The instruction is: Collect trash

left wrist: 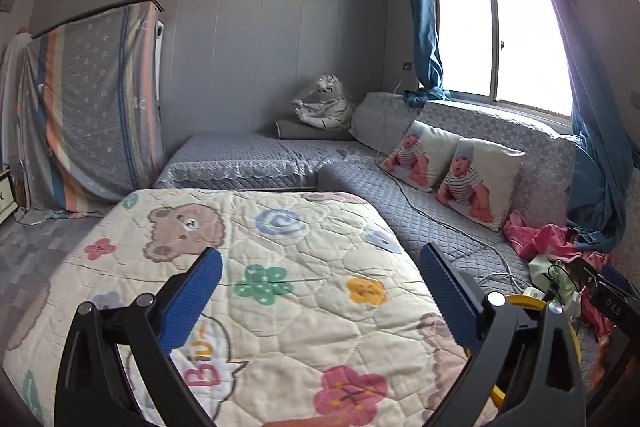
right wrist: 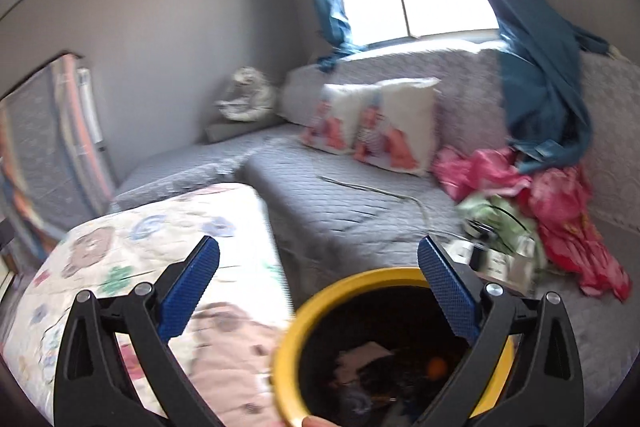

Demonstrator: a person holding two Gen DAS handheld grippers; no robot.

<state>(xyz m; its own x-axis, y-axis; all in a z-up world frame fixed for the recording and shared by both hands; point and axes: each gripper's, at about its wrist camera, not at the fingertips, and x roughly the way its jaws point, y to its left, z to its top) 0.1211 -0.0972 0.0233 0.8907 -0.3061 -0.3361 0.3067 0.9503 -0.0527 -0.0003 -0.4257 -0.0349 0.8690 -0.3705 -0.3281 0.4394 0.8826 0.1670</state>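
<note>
Both the left gripper (left wrist: pixel 320 291) and right gripper (right wrist: pixel 319 281) gape empty; the yellow-rimmed bin (right wrist: pixel 320 295), scraps inside, sits beside the quilt (left wrist: pixel 280 267); scan the sofa (right wrist: pixel 340 211) clutter next; approach slowly.

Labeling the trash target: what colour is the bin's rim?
Yellow rim around a dark inside; it shows best in the right wrist view.
</note>
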